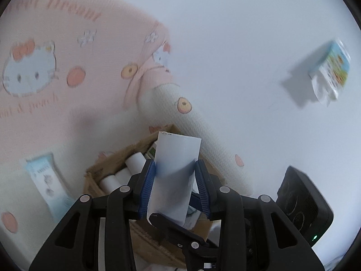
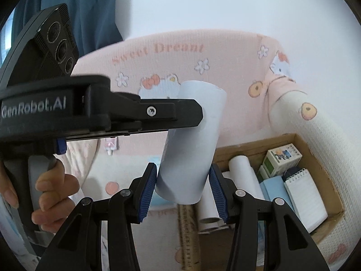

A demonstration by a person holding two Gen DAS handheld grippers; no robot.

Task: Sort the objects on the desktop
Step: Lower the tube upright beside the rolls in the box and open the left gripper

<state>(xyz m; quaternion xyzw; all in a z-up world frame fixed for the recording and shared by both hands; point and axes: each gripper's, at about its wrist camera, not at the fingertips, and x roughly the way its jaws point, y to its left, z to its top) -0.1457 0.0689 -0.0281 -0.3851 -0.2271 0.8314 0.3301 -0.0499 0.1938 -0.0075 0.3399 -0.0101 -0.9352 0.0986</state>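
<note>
Nearest in the left wrist view, the left gripper [image 1: 175, 169] has its ribbed blue pads pressed against both sides of a pale blue paper roll [image 1: 173, 174], which is flattened where they squeeze it and stands up between them. In the right wrist view the right gripper [image 2: 183, 180] sits about half open around the lower end of the same paper roll [image 2: 191, 149]; its left pad touches the tube, while whether the right pad touches cannot be told. The left gripper's black body [image 2: 155, 113] reaches in from the left across the roll's upper part, and a hand [image 2: 48, 194] wraps its handle. Just behind the roll lies an open brown cardboard box [image 2: 315, 158] with plain corrugated walls. It holds several white paper rolls [image 2: 240, 169] lying side by side, a small printed carton [image 2: 282, 160], a spiral-bound notepad [image 2: 304, 196] with lined pages, and a light blue flat sheet [image 2: 273, 189]. The box rests on a soft waffle-textured blanket [image 2: 237, 122] in pink and cream, printed with cartoon cats, flowers and peaches. A wet-wipe packet [image 1: 46, 180] lies on it, and farther off a tissue pack [image 1: 329, 70] sits on the white surface [image 1: 237, 56].
</note>
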